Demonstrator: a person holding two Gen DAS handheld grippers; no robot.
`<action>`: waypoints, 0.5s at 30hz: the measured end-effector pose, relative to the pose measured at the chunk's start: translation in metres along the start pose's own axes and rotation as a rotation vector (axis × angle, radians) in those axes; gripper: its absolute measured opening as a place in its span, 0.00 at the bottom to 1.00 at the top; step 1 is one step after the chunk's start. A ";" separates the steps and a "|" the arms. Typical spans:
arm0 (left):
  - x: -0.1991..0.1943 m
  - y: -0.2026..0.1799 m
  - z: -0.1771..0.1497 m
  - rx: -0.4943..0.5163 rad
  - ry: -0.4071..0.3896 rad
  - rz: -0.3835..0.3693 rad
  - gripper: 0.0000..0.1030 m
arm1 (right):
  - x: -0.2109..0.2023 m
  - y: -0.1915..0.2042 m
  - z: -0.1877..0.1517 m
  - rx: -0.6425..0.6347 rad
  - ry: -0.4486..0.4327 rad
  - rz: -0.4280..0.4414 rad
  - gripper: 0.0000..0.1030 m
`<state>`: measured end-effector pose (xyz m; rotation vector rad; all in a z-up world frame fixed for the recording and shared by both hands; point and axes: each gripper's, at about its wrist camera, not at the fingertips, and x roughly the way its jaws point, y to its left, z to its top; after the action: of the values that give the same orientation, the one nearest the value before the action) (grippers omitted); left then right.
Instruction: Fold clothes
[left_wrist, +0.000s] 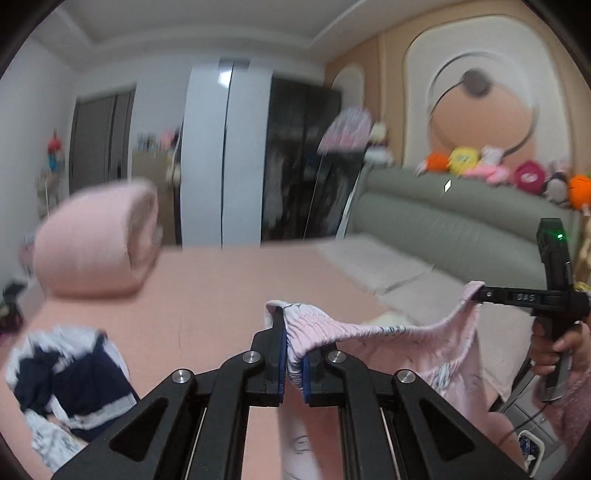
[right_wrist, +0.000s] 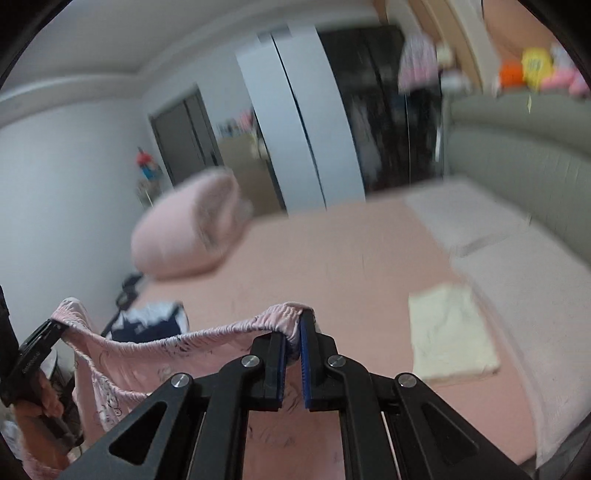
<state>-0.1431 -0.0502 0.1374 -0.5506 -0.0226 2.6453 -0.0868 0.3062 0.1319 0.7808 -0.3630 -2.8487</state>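
You are holding the pink garment (left_wrist: 369, 328) in the air above the bed (left_wrist: 207, 291), stretched between your two tools. Your left tool (left_wrist: 293, 354) is pinched tight on one corner of the elastic waistband, and your right tool (right_wrist: 293, 354) is gripping the opposite corner the same way — both are closed on cloth, not empty. The waistband is running as a sagging line from one tool to the other, so the garment's long axis is lying across you, left to right, with the rest of the fabric hanging down below that line. That is the relation the next move depends on: neither hand is nearer, each is at one end, and the bed sheet is lying ahead of and beneath the hanging cloth. Judging from this, you are about to lay it down flat, and both ends should come down level. A folded cream piece (right_wrist: 452, 332) is already lying on the bed to your right, near the pillows; an unfolded navy-and-white heap (left_wrist: 70, 376) is waiting to your left.
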 end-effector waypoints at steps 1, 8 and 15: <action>0.018 0.008 0.004 -0.016 0.018 0.014 0.05 | 0.002 0.002 0.011 -0.005 -0.014 0.006 0.05; 0.035 0.020 0.094 0.051 -0.058 0.039 0.05 | 0.014 0.012 0.089 -0.038 -0.114 0.050 0.04; -0.012 -0.001 0.123 0.241 -0.158 0.107 0.07 | -0.014 0.031 0.106 -0.073 -0.257 0.038 0.05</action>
<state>-0.1798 -0.0457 0.2553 -0.2695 0.2819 2.7367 -0.1269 0.2992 0.2359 0.3900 -0.3000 -2.9116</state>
